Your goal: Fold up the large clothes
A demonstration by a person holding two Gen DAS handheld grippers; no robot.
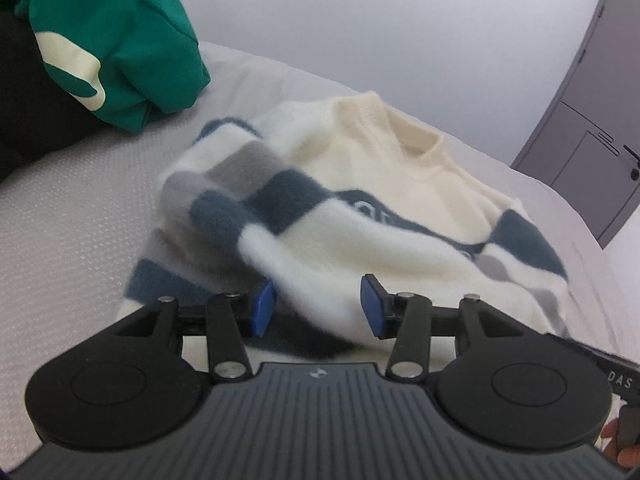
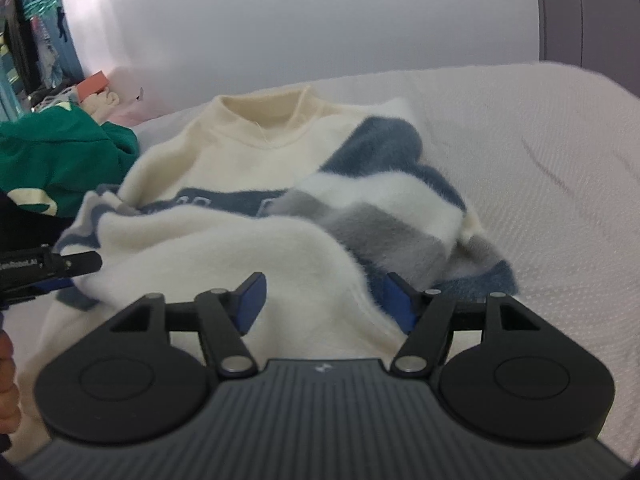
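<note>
Left gripper (image 1: 318, 306) jaws half open, sweater (image 1: 360, 184) fold loose between pads, unpinched. Right gripper (image 2: 324, 304) jaws wide, fabric between, ungripped. Sweater on bed (image 2: 540, 152); green top (image 1: 112, 40) at 10 o'clock.

White capitals "DAS" are read on the black body of the right gripper (image 1: 618, 380), at the right edge of the left wrist view. On the left gripper (image 2: 24, 266), at the left edge of the right wrist view, white lettering ending in "RoboLAI" is partly legible. Pale letters stand on the dark blue band of the sweater (image 2: 240, 168), too blurred to be read.
</note>
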